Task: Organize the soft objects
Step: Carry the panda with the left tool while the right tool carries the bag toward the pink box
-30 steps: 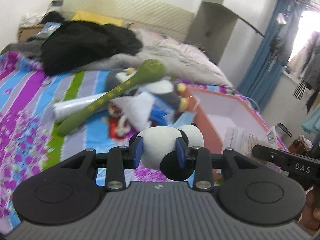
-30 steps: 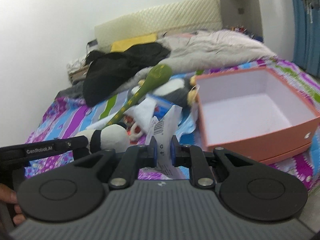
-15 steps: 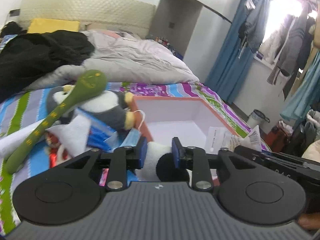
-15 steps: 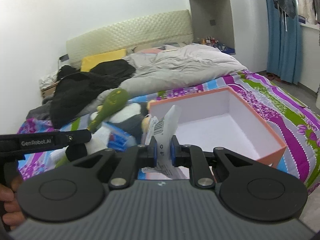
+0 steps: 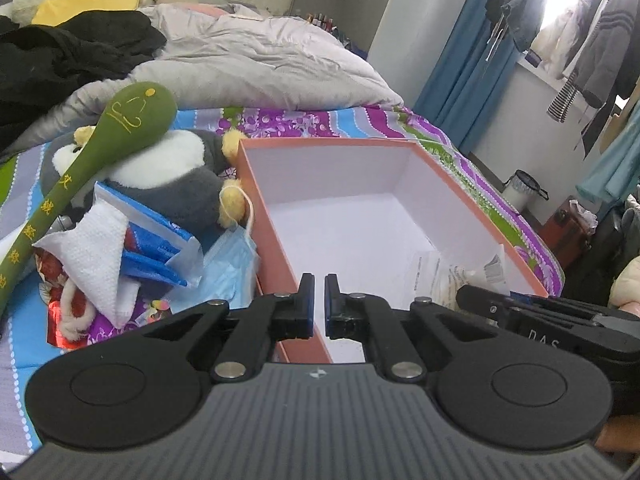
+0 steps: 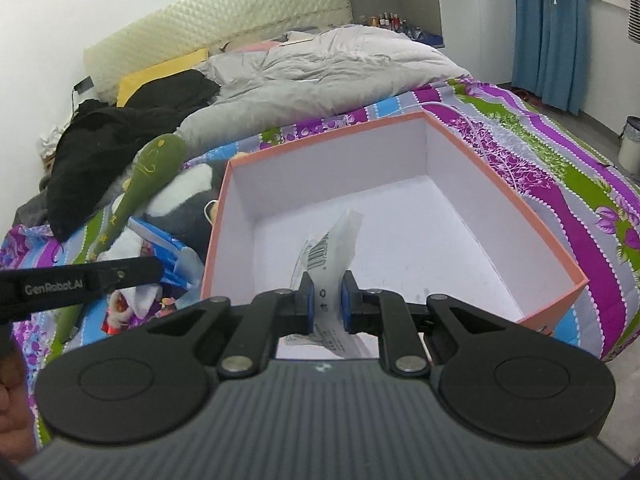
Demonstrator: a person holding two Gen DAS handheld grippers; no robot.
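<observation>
Striped bedsheet (image 6: 560,184) surrounds our pink box (image 6: 532,216). Right gripper (image 6: 326,300), clamping the plastic bag (image 6: 332,244) at frame centre, should release low inside; left gripper (image 5: 319,304) is closed, empty.

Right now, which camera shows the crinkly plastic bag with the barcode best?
The right wrist view: the plastic bag stands front and centre, pinched between the right gripper's fingers, barcode showing. The left wrist view catches only its crumpled side, partly hidden behind the other gripper.
</observation>
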